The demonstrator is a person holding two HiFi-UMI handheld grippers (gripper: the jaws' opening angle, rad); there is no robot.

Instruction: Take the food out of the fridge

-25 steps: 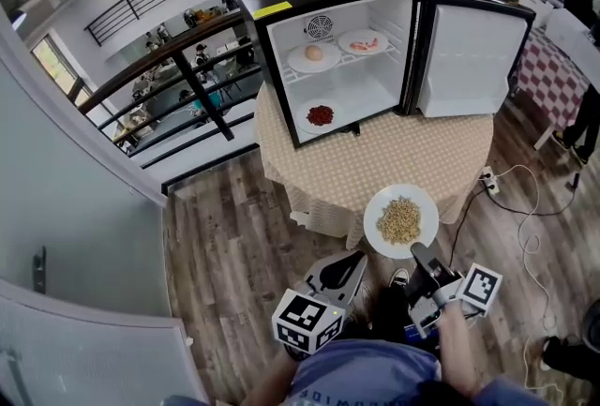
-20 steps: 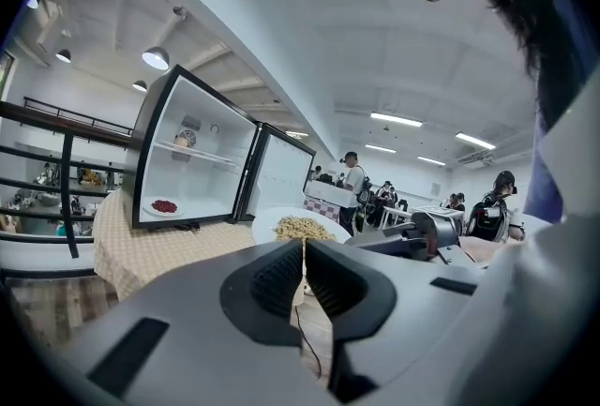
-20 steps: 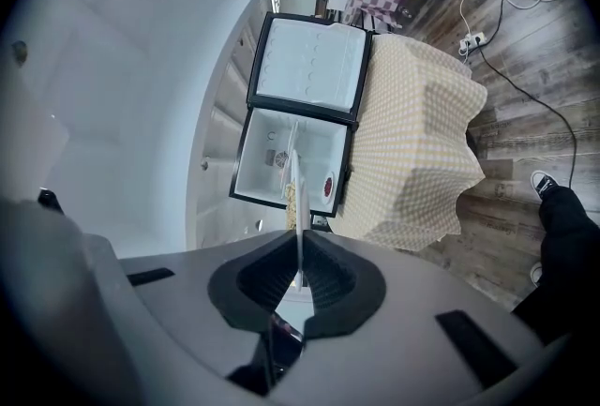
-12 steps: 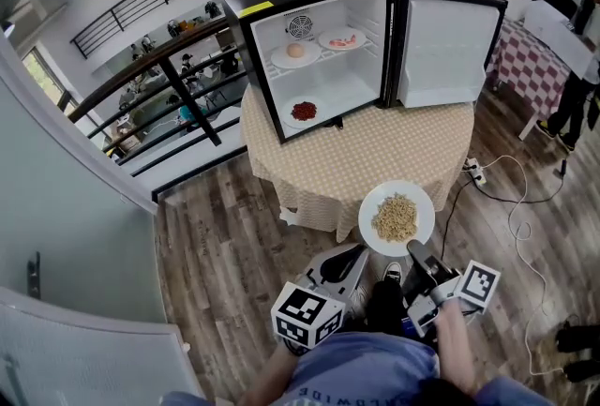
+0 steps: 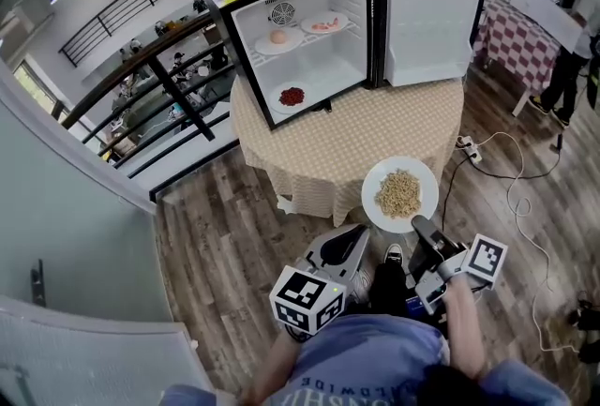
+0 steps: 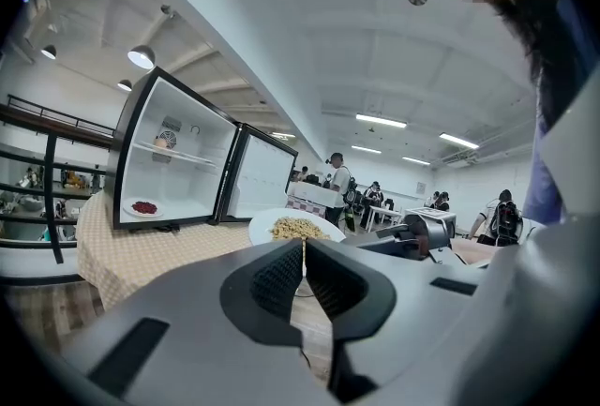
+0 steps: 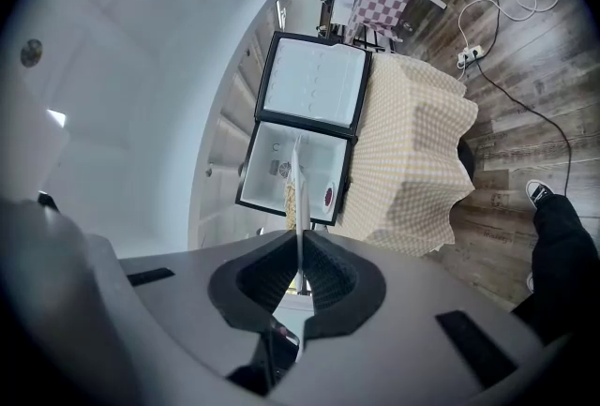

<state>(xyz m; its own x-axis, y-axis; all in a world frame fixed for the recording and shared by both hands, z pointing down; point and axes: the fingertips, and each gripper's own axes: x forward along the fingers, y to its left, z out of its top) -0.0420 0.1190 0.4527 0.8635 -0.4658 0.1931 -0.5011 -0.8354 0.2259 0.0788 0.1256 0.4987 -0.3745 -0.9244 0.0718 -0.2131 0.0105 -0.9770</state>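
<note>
The fridge (image 5: 349, 52) now lies farther off at 12 o'clock; right gripper (image 5: 420, 226) clamps the plate (image 5: 371, 199) rim, left gripper (image 5: 355, 235) closed, empty.

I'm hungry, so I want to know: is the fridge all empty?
No, the open fridge holds two plates up high and a plate of red food lower down.

Smooth white plate (image 5: 370, 196) in the matt dark right tongs (image 5: 419, 226). Beyond them hangs a checked cloth (image 5: 375, 127); below them, a wood-plank floor (image 5: 216, 235).
</note>
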